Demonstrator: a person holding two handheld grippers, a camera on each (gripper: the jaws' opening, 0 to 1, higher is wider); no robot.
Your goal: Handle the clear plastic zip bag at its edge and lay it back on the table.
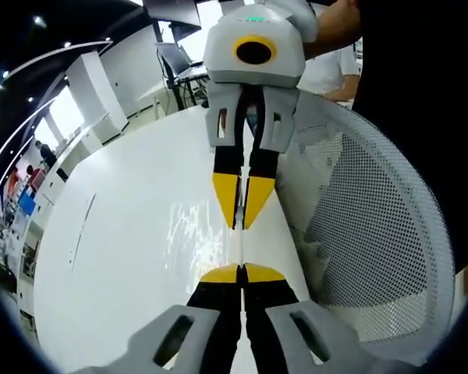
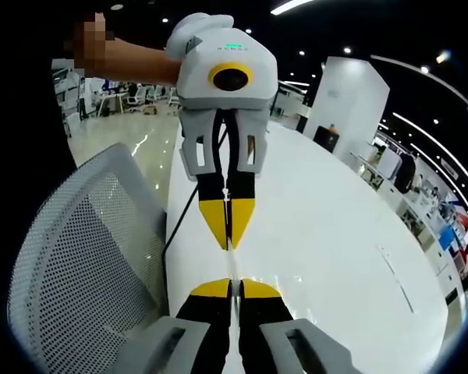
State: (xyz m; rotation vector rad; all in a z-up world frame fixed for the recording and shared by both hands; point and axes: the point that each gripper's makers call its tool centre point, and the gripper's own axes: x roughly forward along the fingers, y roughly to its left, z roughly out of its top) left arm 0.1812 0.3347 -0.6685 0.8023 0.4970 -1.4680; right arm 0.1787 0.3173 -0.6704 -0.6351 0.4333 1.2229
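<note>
Left hand-held gripper (image 1: 241, 274): jaws together, pinching the near edge of the clear plastic zip bag (image 1: 240, 243).
Right hand-held gripper (image 2: 234, 288): jaws together, clamped on the opposite edge of the same bag.
Bag position: stretched edge-on between the two facing grippers, above the white bench (image 1: 132, 241); seen as a thin, nearly invisible line.
Bag contents: none discernible; film too thin and clear to confirm.
Surroundings: white mesh chair (image 1: 374, 226) just beside the bench edge.
Risk, slip: thin film likely to slide from a tip-only pinch if pulled taut.
Risk, misplacement: bag held near the bench edge; uneven release could drop it toward the chair.
</note>
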